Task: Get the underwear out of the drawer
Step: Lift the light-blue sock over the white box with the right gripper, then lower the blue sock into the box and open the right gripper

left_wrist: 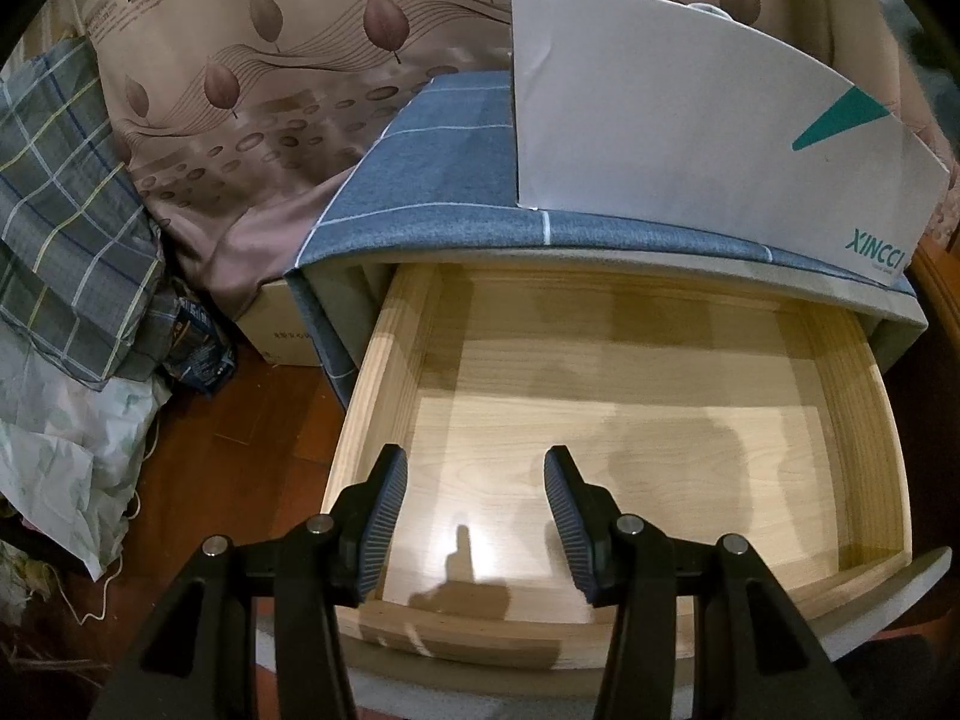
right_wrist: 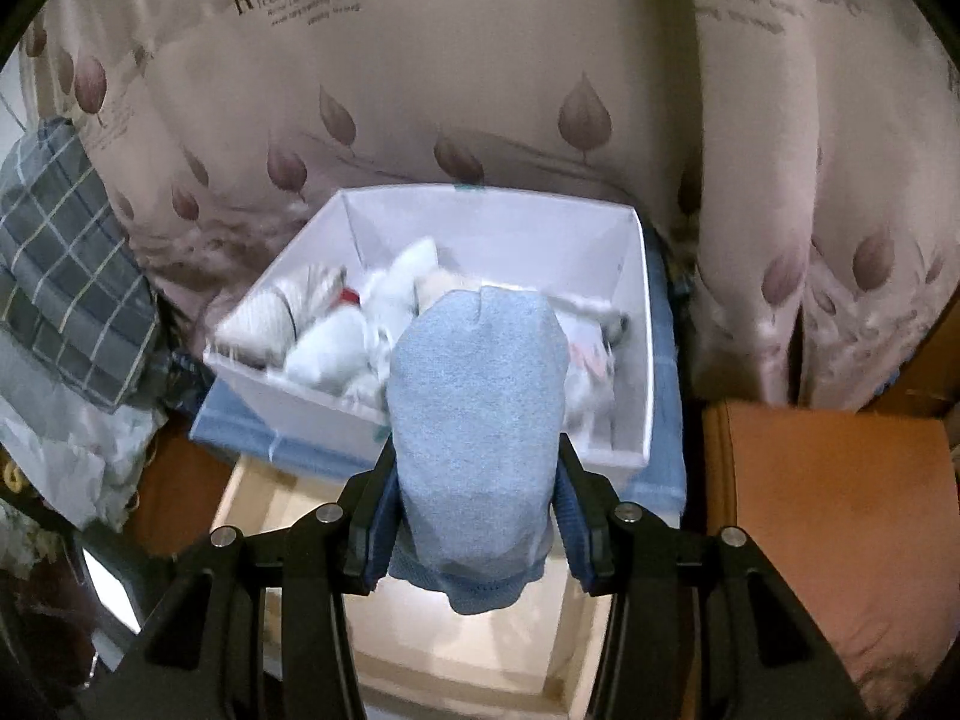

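While the drawer (left_wrist: 630, 420) stands pulled out from under the blue checked top (left_wrist: 432, 180), its pale wooden floor shows bare in the left wrist view, with nothing lying on the part that can be seen. The left gripper (left_wrist: 476, 516) hangs over the drawer's front edge, its two fingers spread apart and holding nothing. In the right wrist view the right gripper (right_wrist: 474, 492) is closed on a folded light-blue piece of underwear (right_wrist: 477, 408), which sticks forward from between the fingers and is held above the open drawer, in front of the white box (right_wrist: 636, 324). That box sits on the blue checked top and holds a jumble of white folded things (right_wrist: 336, 342), blurred here, so what they are cannot be told for sure.

By these views, the main part of the task looks done: the underwear is lifted clear of the drawer. What seems left is to set it down somewhere, perhaps in the white box, and to let go.
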